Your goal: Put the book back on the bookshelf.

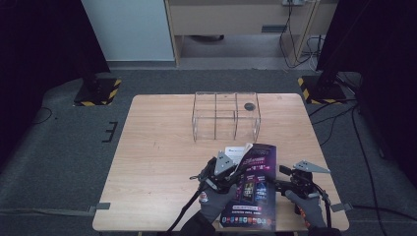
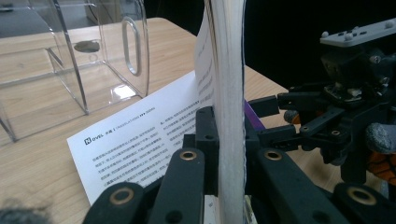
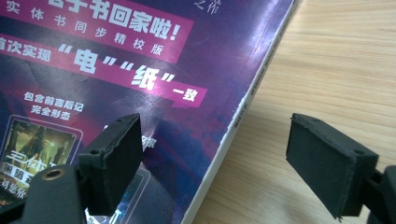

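A thick book with a purple cover (image 1: 253, 182) stands tilted near the table's front edge, raised along its left side. My left gripper (image 1: 235, 173) is shut on its block of pages (image 2: 229, 93), which runs edge-on between the jaws (image 2: 229, 135). One white printed leaf (image 2: 140, 135) hangs down onto the wood. My right gripper (image 1: 279, 182) is open at the book's right edge. In the right gripper view (image 3: 215, 158) one pad hovers over the purple cover (image 3: 116, 60) and the other over bare wood. From the left gripper view the right gripper (image 2: 266, 121) sits just beyond the book.
A clear acrylic box (image 1: 226, 115) with compartments stands at the back middle of the wooden table (image 1: 157, 162), and a small dark disc (image 1: 250, 105) lies on its top. The left gripper view has that box (image 2: 70, 70) close by. Dark stands flank the table.
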`<action>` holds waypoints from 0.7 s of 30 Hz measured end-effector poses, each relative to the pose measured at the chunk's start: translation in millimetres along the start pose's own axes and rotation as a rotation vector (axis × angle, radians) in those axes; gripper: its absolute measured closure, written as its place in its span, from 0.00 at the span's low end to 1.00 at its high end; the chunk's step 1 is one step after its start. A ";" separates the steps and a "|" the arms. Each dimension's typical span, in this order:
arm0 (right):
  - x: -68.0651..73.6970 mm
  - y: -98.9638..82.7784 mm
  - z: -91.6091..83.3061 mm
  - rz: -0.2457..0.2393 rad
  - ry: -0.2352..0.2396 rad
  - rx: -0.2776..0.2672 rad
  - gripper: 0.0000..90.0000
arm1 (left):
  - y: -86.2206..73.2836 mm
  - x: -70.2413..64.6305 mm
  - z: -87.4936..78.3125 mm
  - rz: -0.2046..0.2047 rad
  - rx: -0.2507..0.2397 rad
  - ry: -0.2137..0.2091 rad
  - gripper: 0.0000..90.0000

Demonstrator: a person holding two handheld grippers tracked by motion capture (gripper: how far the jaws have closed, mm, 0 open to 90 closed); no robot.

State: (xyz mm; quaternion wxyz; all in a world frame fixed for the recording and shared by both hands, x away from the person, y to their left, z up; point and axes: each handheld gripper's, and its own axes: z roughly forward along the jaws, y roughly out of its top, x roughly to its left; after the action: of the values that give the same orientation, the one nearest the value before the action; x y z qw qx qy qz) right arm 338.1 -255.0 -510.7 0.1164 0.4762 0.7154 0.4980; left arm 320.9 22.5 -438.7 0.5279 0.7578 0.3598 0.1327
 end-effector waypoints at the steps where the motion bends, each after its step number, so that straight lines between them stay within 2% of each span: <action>1: 0.3 0.2 0.3 0.002 0.004 -0.001 0.21 | 0.6 0.1 -1.1 -0.001 -0.004 0.002 0.94; 8: 2.5 3.6 7.5 0.011 0.058 -0.009 0.20 | 5.2 0.0 -5.8 -0.001 -0.027 0.006 0.94; 12: 2.6 4.1 13.7 0.044 0.119 -0.014 0.20 | 6.4 -1.3 -6.9 0.001 -0.037 0.003 0.94; 21: 1.2 2.5 23.5 0.102 0.219 0.004 0.20 | 6.1 -2.4 -6.4 -0.009 -0.046 -0.008 0.94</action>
State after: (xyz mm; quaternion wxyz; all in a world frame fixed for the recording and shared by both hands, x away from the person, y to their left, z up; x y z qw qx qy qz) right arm 354.0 -239.7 -519.5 0.0110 0.4548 0.6995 0.5511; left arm 318.0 24.2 -430.2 0.5472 0.7445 0.3578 0.1354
